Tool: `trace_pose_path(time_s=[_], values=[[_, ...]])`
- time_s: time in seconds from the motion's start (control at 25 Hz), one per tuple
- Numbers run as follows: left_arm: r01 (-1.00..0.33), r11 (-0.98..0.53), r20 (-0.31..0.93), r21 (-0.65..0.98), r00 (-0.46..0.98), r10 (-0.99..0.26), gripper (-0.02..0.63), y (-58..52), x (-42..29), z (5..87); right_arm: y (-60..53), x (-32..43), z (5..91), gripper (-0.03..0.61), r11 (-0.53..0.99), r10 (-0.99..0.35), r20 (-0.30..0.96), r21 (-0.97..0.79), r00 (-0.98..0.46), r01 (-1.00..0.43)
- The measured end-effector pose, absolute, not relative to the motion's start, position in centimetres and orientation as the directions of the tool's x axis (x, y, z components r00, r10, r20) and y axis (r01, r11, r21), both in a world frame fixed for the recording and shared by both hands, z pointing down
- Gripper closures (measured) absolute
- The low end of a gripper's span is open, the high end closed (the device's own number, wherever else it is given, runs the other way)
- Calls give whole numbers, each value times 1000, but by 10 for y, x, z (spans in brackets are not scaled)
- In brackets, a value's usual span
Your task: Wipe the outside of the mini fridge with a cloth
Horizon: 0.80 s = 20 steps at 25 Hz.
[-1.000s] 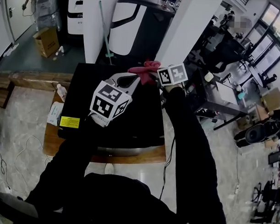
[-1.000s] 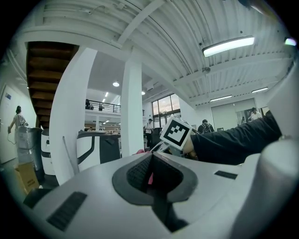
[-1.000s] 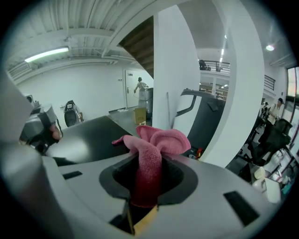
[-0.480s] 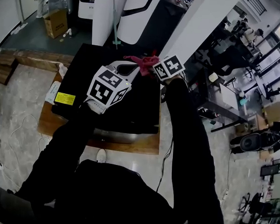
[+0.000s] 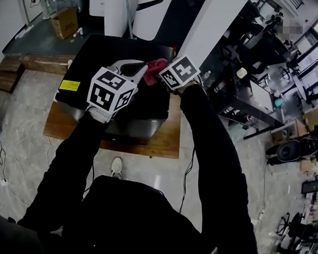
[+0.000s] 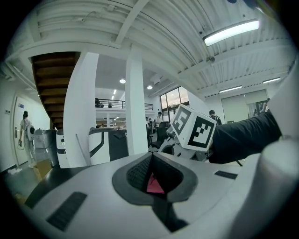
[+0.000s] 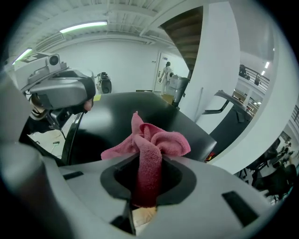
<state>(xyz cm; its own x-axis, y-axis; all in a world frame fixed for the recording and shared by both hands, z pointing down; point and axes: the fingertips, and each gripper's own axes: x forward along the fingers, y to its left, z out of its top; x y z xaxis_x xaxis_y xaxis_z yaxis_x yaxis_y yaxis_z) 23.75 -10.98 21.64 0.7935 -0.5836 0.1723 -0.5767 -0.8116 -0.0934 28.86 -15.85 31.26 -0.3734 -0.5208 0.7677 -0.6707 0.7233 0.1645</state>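
Note:
The black mini fridge (image 5: 107,57) stands on a low wooden platform (image 5: 163,142). In the head view my right gripper (image 5: 162,68) hangs over the right part of the fridge's top, shut on a pink cloth (image 5: 156,64). The right gripper view shows the cloth (image 7: 159,142) bunched and pinched between the jaws, spilling forward over the glossy black top (image 7: 121,109). My left gripper (image 5: 137,68) sits just left of the cloth with its jaws together and nothing held. A sliver of pink shows behind them in the left gripper view (image 6: 153,184).
A white pillar (image 5: 220,24) rises right behind the fridge. Desks and office chairs (image 5: 264,96) fill the right side. A cardboard box (image 5: 66,21) sits on the floor at the far left. A yellow sticker (image 5: 70,85) marks the fridge's near left corner.
The head camera has swung, so the fridge sits higher and further left in the picture. The right gripper has drawn the cloth back from the far edge. The left gripper stays beside it.

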Motion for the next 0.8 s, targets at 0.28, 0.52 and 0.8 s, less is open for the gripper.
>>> trace_pose_path(time_s=[0.28,0.52,0.8], values=[[-595,-798,177,-100,778,-602,607,-50,245,225,-81,281,317,495,772,-469,774,126,-425,-623],[-594,-797,175,-109,777,-604,607,-2,252,233,-22,273,319,495,805,-423,769,77,-478,-589],[-604,-789,83,-107,786,-613,607,46,257,227,14,292,274,485,735,-594,505,25,-626,-677]])
